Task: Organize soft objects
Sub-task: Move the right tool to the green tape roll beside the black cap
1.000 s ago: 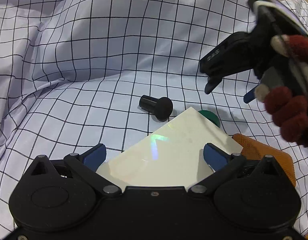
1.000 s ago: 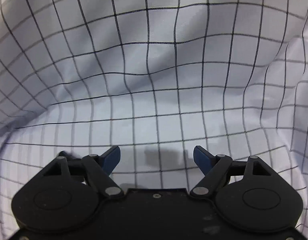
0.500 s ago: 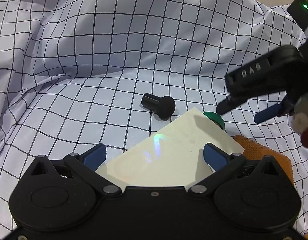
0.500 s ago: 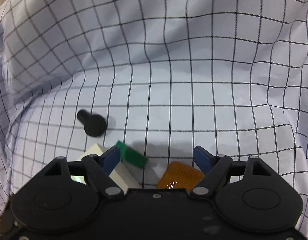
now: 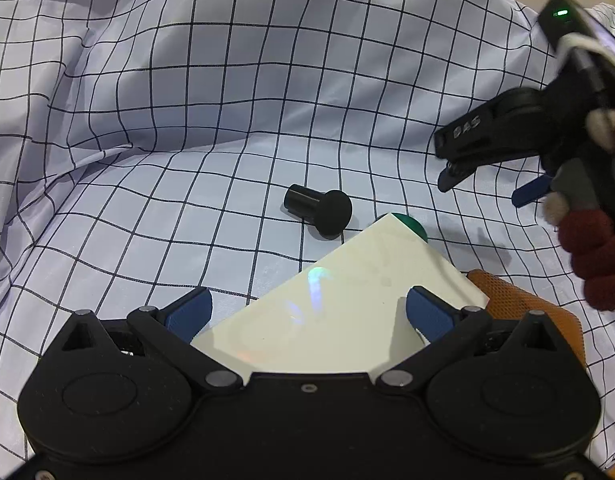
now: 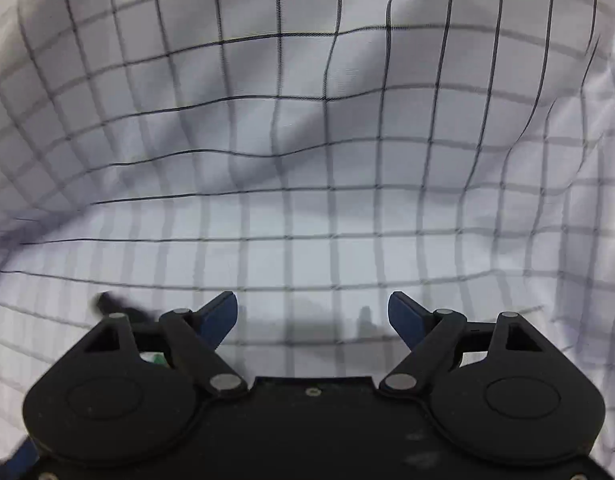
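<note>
In the left wrist view a cream flat block (image 5: 347, 304) lies on the white checked cloth (image 5: 187, 100), between the blue pads of my open left gripper (image 5: 307, 312). A black knob-shaped piece (image 5: 319, 208) lies just beyond it. A green object (image 5: 411, 224) peeks out behind the block's far corner, and an orange mesh object (image 5: 523, 300) lies at its right. My right gripper (image 5: 491, 188) hovers open and empty above the right side, held by a gloved hand. In the right wrist view the right gripper (image 6: 313, 312) faces blurred cloth (image 6: 307, 140); the black piece (image 6: 107, 304) shows at its lower left.
The checked cloth rises in folds at the back and left (image 5: 87, 60), forming a hollow around the objects. A red and white knitted glove (image 5: 587, 248) fills the right edge of the left wrist view.
The right gripper swung down toward the objects half a second ago, then lifted and tilted back toward the cloth. The left gripper and the objects have stayed put.
</note>
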Tool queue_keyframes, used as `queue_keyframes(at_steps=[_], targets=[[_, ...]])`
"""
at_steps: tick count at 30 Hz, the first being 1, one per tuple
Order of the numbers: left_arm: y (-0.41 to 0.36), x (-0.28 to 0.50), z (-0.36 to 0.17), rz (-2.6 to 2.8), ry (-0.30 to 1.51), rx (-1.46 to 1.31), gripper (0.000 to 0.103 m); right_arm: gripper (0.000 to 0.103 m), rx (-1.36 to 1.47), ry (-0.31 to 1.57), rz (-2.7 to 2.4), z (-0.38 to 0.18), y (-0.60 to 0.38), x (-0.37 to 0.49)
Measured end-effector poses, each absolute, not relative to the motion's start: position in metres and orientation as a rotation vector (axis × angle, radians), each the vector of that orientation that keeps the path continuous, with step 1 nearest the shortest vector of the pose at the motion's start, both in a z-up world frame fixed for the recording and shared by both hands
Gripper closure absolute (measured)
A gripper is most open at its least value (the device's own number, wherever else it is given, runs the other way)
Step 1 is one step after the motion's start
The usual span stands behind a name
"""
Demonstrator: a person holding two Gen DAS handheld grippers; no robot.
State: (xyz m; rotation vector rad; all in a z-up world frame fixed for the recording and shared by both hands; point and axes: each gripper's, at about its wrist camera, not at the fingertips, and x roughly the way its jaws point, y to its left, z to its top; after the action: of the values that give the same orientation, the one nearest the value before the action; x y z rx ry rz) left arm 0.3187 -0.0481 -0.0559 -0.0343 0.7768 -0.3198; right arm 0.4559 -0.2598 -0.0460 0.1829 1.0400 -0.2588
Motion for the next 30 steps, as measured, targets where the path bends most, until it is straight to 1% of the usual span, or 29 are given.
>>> queue_keyframes(at_steps=[6, 9, 14, 17, 21, 23, 26, 30], targets=[[-0.048, 0.319, -0.056, -0.321, 0.780, -0.037, 0.002, 0.020, 0.206, 1.105, -0.145, -0.048, -0.253, 0.432], [-0.048, 0.318, -0.057, -0.317, 0.778, -0.038, 0.002, 0.020, 0.262, 1.140, -0.123, -0.055, -0.251, 0.430], [-0.048, 0.320, -0.057, -0.317, 0.787, -0.042, 0.002, 0.020, 0.228, 1.173, -0.125, -0.069, -0.235, 0.440], [-0.048, 0.322, -0.057, -0.317, 0.798, -0.046, 0.002, 0.021, 0.228, 1.158, -0.144, -0.072, -0.231, 0.450], [-0.046, 0.324, -0.058, -0.318, 0.812, -0.061, 0.002, 0.021, 0.192, 1.086, -0.250, -0.067, -0.233, 0.469], [-0.044, 0.326, -0.059, -0.319, 0.822, -0.075, 0.002, 0.021, 0.224, 1.075, -0.274, -0.066, -0.238, 0.474], [-0.042, 0.328, -0.060, -0.315, 0.834, -0.100, 0.002, 0.020, 0.270, 1.057, -0.247, -0.060, -0.241, 0.470], [-0.041, 0.328, -0.061, -0.313, 0.835, -0.110, 0.002, 0.020, 0.259, 1.054, -0.182, -0.056, -0.232, 0.464]])
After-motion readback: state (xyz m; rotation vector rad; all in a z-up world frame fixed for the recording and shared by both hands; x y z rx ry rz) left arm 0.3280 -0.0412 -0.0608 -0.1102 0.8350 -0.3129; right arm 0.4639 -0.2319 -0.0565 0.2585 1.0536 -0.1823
